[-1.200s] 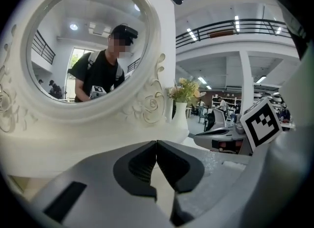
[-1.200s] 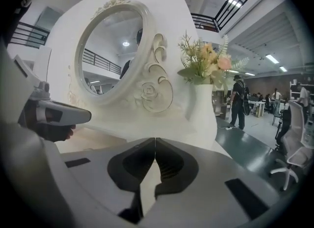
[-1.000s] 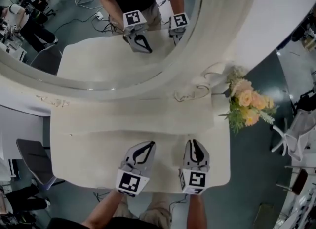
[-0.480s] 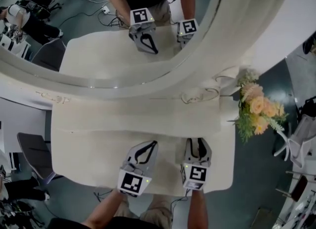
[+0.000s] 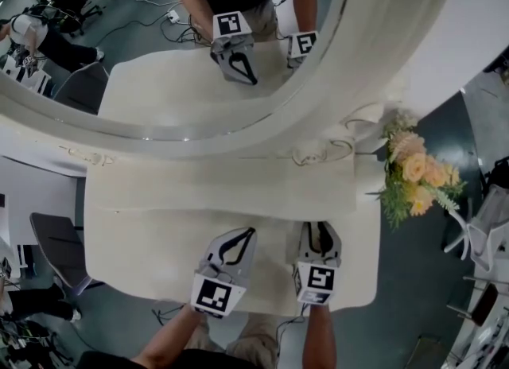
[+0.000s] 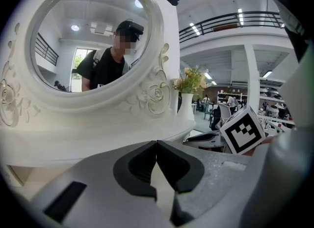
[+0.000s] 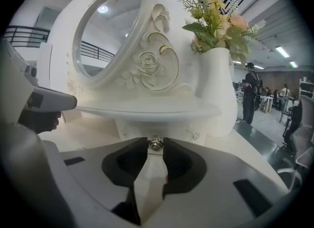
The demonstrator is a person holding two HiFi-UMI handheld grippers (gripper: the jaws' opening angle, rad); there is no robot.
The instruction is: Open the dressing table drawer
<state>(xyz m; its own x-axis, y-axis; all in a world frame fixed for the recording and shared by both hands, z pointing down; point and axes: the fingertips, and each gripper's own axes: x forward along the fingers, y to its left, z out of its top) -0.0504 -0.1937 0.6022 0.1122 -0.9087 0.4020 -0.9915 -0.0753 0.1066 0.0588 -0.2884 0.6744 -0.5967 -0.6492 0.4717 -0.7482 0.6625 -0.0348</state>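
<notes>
The right claw (image 5: pixel 318 231) points at the front of the white dressing table, and its jaws are closing on the small metal drawer knob (image 7: pixel 155 144), which sits between the tips with both pads against its sides. The drawer front (image 7: pixel 132 129) lies straight ahead of this claw, tucked under a raised shelf (image 7: pixel 147 109), and looks pushed in. Just to the left of it, the left claw (image 5: pixel 248 234) hovers low over the worktop (image 5: pixel 151 224) with its jaws together, tips touching and nothing between them. Beyond and above both claws rises the oval mirror (image 5: pixel 191 81) in its carved white frame, reflecting the person and both claws. Ahead and to the right of the right claw stands a white vase (image 7: pixel 220 94) of peach and yellow flowers (image 5: pixel 415 172) at the worktop's far right corner.
</notes>
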